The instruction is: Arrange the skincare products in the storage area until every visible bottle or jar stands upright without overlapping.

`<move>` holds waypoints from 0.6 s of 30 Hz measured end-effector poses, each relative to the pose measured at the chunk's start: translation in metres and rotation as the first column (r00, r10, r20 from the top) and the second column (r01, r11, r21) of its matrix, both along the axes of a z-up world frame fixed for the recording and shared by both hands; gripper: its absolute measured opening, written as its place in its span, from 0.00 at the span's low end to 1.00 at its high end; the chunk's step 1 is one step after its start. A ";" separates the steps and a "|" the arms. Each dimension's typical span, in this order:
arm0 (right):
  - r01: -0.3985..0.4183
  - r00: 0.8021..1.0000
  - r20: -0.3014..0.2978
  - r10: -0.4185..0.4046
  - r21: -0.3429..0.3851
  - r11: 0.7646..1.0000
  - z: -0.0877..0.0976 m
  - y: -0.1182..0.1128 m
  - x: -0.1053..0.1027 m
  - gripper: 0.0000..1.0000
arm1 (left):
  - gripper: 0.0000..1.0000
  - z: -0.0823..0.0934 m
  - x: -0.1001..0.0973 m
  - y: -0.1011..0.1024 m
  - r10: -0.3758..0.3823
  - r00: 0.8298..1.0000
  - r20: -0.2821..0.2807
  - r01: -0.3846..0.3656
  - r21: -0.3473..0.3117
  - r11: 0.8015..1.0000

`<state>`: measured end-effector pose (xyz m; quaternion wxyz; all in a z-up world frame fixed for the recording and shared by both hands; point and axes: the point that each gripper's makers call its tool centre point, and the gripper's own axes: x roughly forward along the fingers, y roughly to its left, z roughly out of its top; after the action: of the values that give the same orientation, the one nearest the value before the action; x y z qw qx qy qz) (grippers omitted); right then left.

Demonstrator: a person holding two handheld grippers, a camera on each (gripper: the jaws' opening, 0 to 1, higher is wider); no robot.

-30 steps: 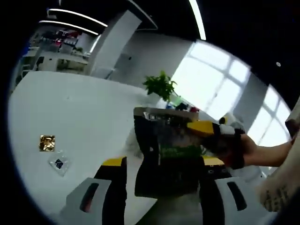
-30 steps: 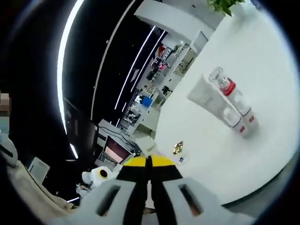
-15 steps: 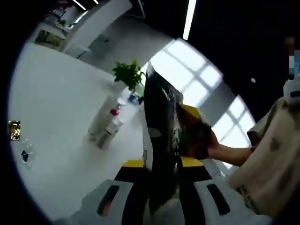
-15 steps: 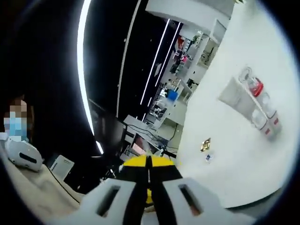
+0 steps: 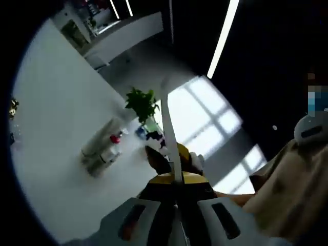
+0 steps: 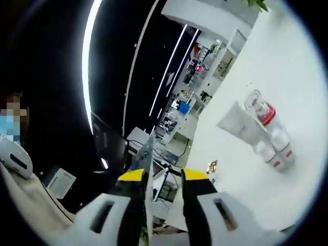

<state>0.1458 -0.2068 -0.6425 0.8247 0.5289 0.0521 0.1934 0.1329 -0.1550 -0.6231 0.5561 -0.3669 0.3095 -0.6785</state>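
My left gripper (image 5: 175, 179) is shut on a thin dark pouch (image 5: 169, 128), seen edge-on and rising straight up from the jaws. Just behind it, my right gripper (image 5: 182, 152) shows its yellow tips. In the right gripper view, my right gripper (image 6: 163, 177) is open, with the pouch's thin edge (image 6: 148, 159) beside its left jaw. A white tube (image 6: 237, 123) and a red-capped bottle (image 6: 269, 125) lie side by side on the white table (image 6: 287, 66). The left gripper view has the same tube (image 5: 97, 141) and bottle (image 5: 110, 146) lying flat.
A small gold sachet (image 6: 211, 166) lies on the table near its edge, and sits at the far left as the gold sachet (image 5: 13, 106). A green plant (image 5: 141, 102) stands beyond the bottles. A person's beige sleeve (image 5: 287, 195) is on the right.
My left gripper closed on the pouch, which turned edge-on. My right gripper, shut half a second ago, has opened. Both views have swung with the hands.
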 end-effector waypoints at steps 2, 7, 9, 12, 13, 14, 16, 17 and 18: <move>-0.051 0.999 0.012 0.050 0.017 0.999 0.000 0.011 -0.006 0.31 | 0.00 0.003 0.008 -0.001 0.023 1.000 -0.016 -0.023 -0.006 1.000; -0.122 0.993 0.003 0.122 -0.008 0.993 -0.007 0.033 -0.011 0.21 | 0.00 0.001 0.021 -0.006 0.056 0.998 -0.038 -0.055 0.013 0.998; -0.108 0.994 0.021 0.108 0.011 0.994 -0.004 0.032 -0.009 0.11 | 0.00 -0.010 0.023 -0.007 0.060 0.998 -0.008 -0.059 0.065 0.996; -0.080 0.997 0.013 0.079 0.057 0.995 -0.008 0.026 -0.005 0.05 | 0.00 -0.013 0.028 -0.009 0.074 0.996 -0.038 -0.072 0.064 0.995; -0.060 0.998 0.020 0.059 0.097 0.993 -0.004 0.023 -0.003 0.04 | 0.02 -0.017 0.030 -0.010 0.087 0.996 -0.023 -0.085 0.079 0.993; -0.053 0.999 0.008 0.052 0.108 0.993 -0.006 0.022 -0.003 0.03 | 0.03 -0.021 0.032 -0.011 0.105 0.994 0.017 -0.106 0.092 0.990; -0.039 0.999 0.011 0.038 0.102 0.994 -0.007 0.022 -0.004 0.03 | 0.09 -0.026 0.032 -0.014 0.114 0.992 0.047 -0.119 0.110 0.987; -0.032 0.999 0.006 0.032 0.120 0.992 -0.008 0.021 -0.005 0.03 | 0.12 -0.031 0.031 -0.016 0.111 0.992 0.052 -0.117 0.131 0.984; -0.029 1.000 0.005 0.028 0.126 0.992 -0.008 0.021 -0.005 0.03 | 0.16 -0.035 0.030 -0.017 0.110 0.992 0.059 -0.118 0.143 0.983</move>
<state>0.1403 -0.1860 -0.6507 0.7868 0.5789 0.0459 0.2089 0.1627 -0.1719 -0.6580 0.6270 -0.3250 0.3226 -0.6302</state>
